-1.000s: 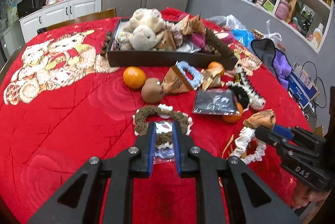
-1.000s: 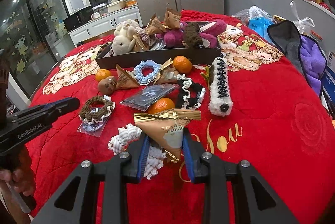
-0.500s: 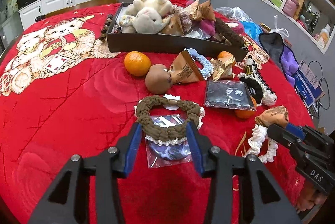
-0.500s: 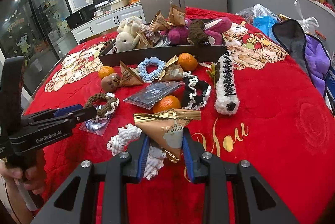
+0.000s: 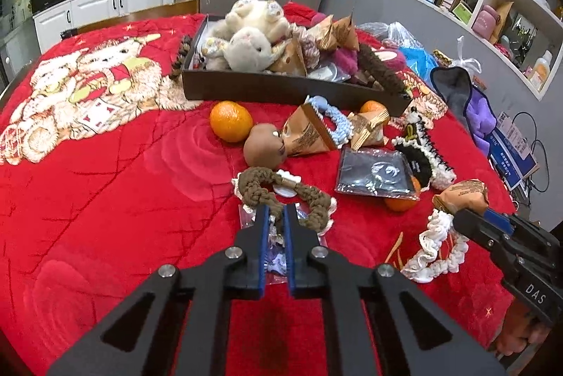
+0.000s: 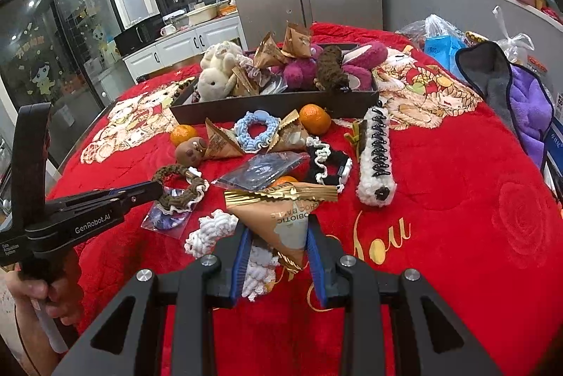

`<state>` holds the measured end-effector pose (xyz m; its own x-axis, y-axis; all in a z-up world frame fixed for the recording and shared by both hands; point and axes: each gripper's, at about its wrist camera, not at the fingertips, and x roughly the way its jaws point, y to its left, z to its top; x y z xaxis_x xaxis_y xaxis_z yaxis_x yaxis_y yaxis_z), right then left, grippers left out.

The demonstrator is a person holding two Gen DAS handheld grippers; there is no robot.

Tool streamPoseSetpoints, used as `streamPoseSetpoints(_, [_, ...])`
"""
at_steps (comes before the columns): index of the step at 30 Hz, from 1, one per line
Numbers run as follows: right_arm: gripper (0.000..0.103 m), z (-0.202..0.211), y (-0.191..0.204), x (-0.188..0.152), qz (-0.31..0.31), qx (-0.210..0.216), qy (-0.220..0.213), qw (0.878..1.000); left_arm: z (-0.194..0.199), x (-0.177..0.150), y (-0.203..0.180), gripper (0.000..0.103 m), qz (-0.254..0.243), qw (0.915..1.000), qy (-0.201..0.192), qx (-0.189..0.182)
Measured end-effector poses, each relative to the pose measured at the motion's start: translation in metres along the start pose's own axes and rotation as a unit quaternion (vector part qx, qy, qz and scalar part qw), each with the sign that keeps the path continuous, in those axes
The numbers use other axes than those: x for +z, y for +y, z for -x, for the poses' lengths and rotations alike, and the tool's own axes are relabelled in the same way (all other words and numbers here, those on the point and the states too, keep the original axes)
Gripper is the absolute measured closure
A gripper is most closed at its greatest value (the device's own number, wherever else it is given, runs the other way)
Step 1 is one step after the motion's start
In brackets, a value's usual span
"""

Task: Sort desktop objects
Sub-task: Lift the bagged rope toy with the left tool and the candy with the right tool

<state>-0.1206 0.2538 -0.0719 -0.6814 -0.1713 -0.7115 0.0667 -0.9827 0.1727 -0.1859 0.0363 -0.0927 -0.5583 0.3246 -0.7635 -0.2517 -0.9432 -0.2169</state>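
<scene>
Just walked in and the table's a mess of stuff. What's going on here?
A person is sorting clutter on a red blanket with two handheld grippers. The left gripper is closing its jaws on a brown braided scrunchie that lies over a clear plastic packet. The right gripper holds a brown triangular snack packet. A dark tray behind already holds plush toys.

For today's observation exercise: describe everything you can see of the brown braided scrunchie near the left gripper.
The brown braided scrunchie is a loop of thick olive-brown knitted cord with a cream lace frill along its outer edge and a small white tag at its far side. It lies flat on the red blanket, partly over a clear plastic packet. The left gripper is closing on its near edge, the blue pads pinching the cord between them. It lies apart from the brown ball behind it.
</scene>
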Motion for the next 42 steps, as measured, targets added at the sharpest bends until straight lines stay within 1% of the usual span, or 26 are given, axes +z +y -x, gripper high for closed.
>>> streamPoseSetpoints(9, [0.072, 0.016, 0.007, 0.011, 0.011, 0.008, -0.027, 1.000, 0.033, 0.005, -0.009, 0.095, -0.012, 0.9994, -0.030, 0.005])
streamPoseSetpoints(18, [0.072, 0.026, 0.023, 0.019, 0.027, 0.027, -0.046, 0.998, 0.059, 0.007, -0.006, 0.095, -0.013, 0.9983, -0.054, 0.015])
streamPoseSetpoints(30, [0.072, 0.029, 0.024, 0.014, 0.025, 0.025, -0.043, 0.998, 0.063, 0.002, -0.006, 0.095, -0.016, 0.9984, -0.053, 0.011])
streamPoseSetpoints(34, [0.071, 0.034, 0.023, 0.015, 0.019, 0.042, -0.048, 0.998, 0.064, 0.001, -0.008, 0.095, -0.017, 0.9983, -0.054, 0.009])
streamPoseSetpoints(35, [0.072, 0.034, 0.023, 0.015, 0.021, 0.041, -0.051, 0.998, 0.064, 0.001, -0.008, 0.095, -0.017, 0.9983, -0.054, 0.010])
streamPoseSetpoints(38, [0.073, 0.034, 0.023, 0.014, 0.024, 0.020, -0.054, 0.998, 0.064, 0.001, -0.007, 0.095, -0.017, 0.9984, -0.053, 0.012])
streamPoseSetpoints(40, [0.072, 0.033, 0.023, 0.014, 0.029, 0.031, -0.048, 0.998, 0.064, 0.002, -0.007, 0.095, -0.016, 0.9984, -0.053, 0.013])
streamPoseSetpoints(42, [0.071, 0.034, 0.022, 0.014, 0.020, 0.043, -0.049, 0.998, 0.064, 0.001, -0.007, 0.095, -0.015, 0.9983, -0.055, 0.011])
